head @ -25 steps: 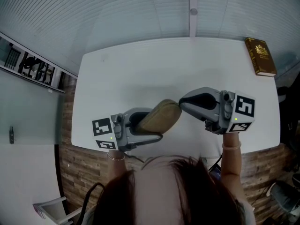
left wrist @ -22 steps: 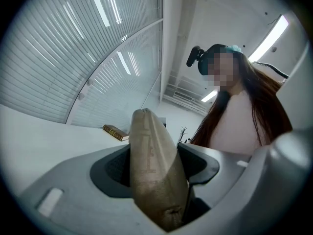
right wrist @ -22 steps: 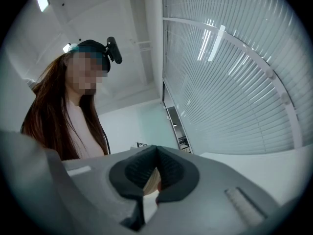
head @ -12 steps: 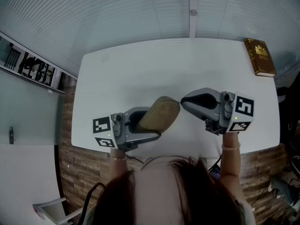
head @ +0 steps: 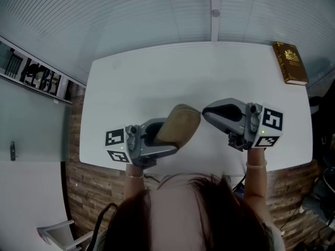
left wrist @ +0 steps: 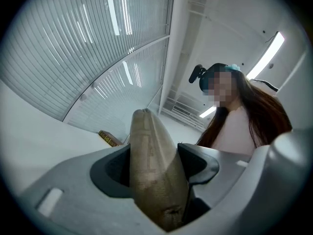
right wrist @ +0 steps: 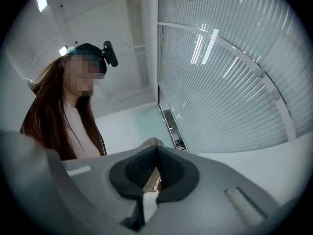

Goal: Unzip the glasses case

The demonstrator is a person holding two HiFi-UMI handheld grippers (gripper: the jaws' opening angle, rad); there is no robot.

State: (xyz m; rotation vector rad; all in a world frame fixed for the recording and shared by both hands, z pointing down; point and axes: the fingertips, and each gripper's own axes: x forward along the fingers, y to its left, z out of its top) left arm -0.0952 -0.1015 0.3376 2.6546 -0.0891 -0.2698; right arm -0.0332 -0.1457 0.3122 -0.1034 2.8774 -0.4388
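Rolling slightly since earlier, left gripper clamps olive-tan fabric glasses case between wide jaws. Right gripper: jaws pressed together, seen only in own view.

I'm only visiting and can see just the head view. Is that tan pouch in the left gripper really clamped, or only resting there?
Observer: It is clamped. In the left gripper view, the left gripper presses both sides of the khaki fabric glasses case.
Operator: And the other one, is it open?
Observer: No. The right gripper view shows the right gripper with its jaws closed together at the tips, and the end of the case just beyond them.
Operator: What films my view?
Observer: A black camera worn on the person's head. It shows in both gripper views.
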